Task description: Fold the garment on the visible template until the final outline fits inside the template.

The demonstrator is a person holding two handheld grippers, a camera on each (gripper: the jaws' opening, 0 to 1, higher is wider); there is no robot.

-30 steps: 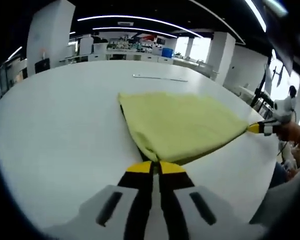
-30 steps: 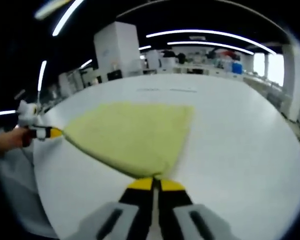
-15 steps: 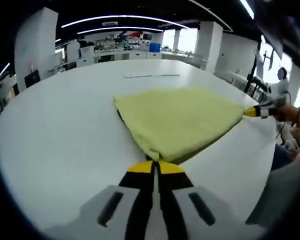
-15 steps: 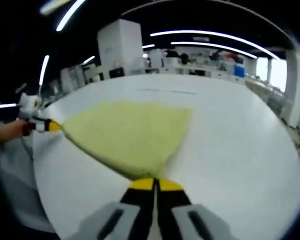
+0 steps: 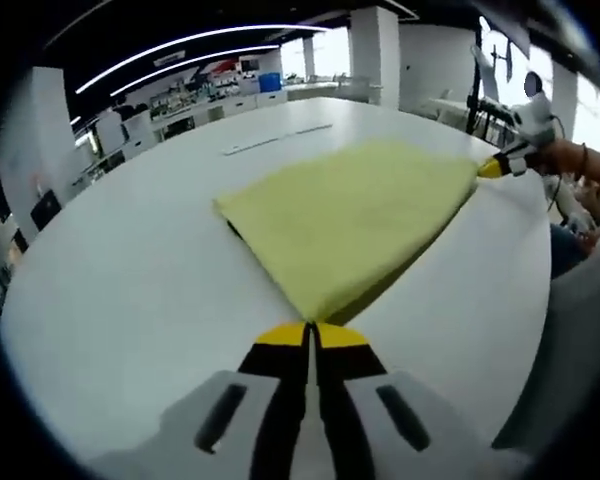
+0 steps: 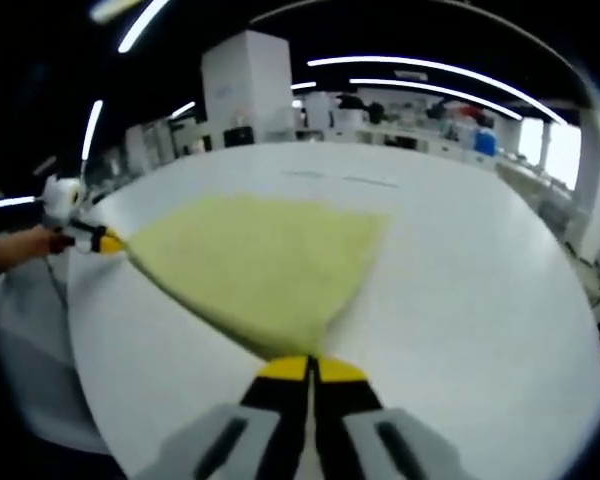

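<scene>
Yellow garment (image 5: 355, 215) now lower over table (image 5: 130, 270), corners pinched in both hand-held grippers (image 5: 311, 335) (image 6: 307, 368), bare tabletop around.

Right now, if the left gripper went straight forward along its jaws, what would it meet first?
The left gripper is shut on a corner of the yellow garment, so the cloth itself comes first; pushing on would likely bunch it across the white table. Depth is unclear beyond that.

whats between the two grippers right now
The yellow garment spans the whole stretch: the left gripper pinches one corner, the right gripper the other, seen in the left gripper view. It lies over the white table.
</scene>
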